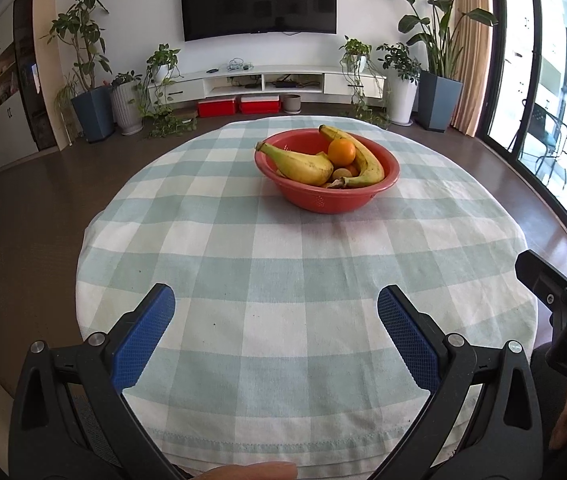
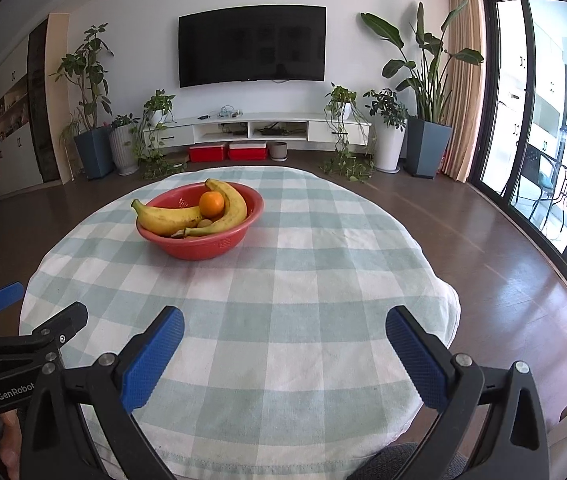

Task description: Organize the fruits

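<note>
A red bowl (image 1: 325,200) (image 2: 199,249) stands on the far half of a round table with a green-and-white checked cloth (image 1: 283,280) (image 2: 283,300). Inside lie two bananas (image 1: 303,164) (image 2: 169,220), one curved along the right side (image 1: 367,160) (image 2: 235,208), with an orange (image 1: 341,151) (image 2: 211,204) on top and smaller fruit half hidden beneath. My left gripper (image 1: 276,300) hangs open over the near table edge, nothing between its blue pads. My right gripper (image 2: 284,322) is open too, empty, to the right of the bowl and well short of it.
The right gripper's body (image 1: 563,312) shows at the right edge of the left wrist view; the left gripper (image 2: 23,340) shows at the lower left of the right wrist view. Beyond the table are a dark floor, potted plants, a TV cabinet and glass doors (image 2: 543,140).
</note>
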The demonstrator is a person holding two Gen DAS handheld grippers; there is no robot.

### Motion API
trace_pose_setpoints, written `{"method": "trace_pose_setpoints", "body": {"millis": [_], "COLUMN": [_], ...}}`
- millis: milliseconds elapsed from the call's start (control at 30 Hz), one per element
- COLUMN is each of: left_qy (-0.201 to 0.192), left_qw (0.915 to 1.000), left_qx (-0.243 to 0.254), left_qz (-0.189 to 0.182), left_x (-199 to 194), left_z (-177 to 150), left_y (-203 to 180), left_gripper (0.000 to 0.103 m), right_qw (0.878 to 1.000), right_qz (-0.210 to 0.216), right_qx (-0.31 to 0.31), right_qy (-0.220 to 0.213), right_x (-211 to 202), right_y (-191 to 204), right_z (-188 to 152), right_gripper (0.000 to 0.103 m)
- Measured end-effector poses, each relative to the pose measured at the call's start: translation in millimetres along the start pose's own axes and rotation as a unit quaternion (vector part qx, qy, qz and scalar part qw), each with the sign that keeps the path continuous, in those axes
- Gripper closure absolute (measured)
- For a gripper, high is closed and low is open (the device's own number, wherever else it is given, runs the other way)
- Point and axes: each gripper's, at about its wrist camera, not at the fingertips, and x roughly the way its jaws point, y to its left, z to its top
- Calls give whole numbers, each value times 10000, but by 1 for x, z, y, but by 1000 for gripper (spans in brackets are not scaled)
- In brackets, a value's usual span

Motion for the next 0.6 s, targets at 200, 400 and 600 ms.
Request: {"method": "trace_pose_setpoints", "body": {"millis": [200, 400, 600], "left_qy": [178, 217, 215], "left_qw": [9998, 9997, 9997], "left_qx": [-87, -92, -99], "left_qz": [-17, -21, -22], "left_x": [11, 14, 14], "left_z": [-4, -6, -6], "left_y": [6, 6, 6], "left_gripper": [0, 0, 0], "right_qw": [9998, 9996, 9995], "right_qz": [110, 134, 121], "right_qx": [-101, -116, -112], "right_qy": [152, 198, 258], "right_x": [6, 7, 8], "right_y": [9, 12, 13], "right_z": [-7, -8, -11], "right_gripper": [0, 0, 0]}}
